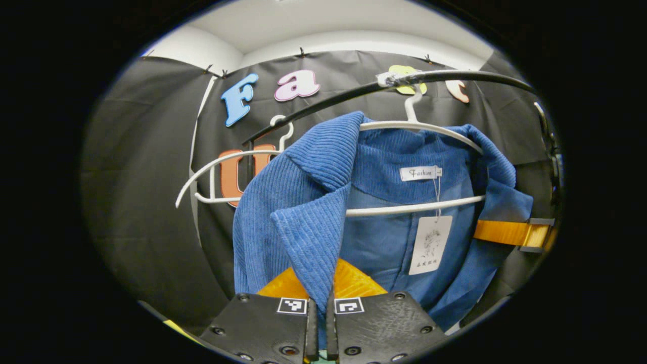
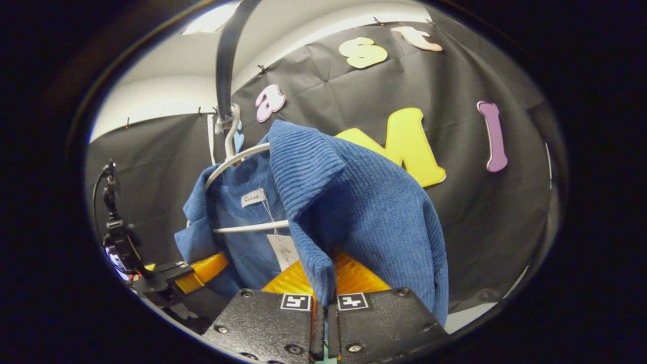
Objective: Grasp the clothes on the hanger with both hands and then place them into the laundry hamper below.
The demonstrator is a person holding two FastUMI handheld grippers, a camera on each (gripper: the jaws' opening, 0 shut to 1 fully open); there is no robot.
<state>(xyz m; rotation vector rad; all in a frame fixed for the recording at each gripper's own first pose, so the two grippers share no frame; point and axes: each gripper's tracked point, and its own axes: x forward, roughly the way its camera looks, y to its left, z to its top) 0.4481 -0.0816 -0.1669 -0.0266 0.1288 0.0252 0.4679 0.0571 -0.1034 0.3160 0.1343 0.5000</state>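
Note:
A blue corduroy jacket (image 1: 313,202) hangs on a white hanger (image 1: 419,126) from a black rail (image 1: 455,76); a paper tag dangles inside its collar. In the left gripper view my left gripper (image 1: 319,284) is shut on the jacket's front lapel edge, with the fabric pinched between both fingers. My right gripper (image 1: 513,232) reaches into the far side of the jacket there. In the right gripper view my right gripper (image 2: 323,280) is shut on the other front edge of the jacket (image 2: 364,202), and my left gripper (image 2: 202,270) holds the cloth at the lower left.
An empty white hanger (image 1: 227,172) hangs on the same rail, left of the jacket. A black stand with a cable (image 2: 116,222) rises at the left in the right gripper view. The black cloth wall stands close behind the rail.

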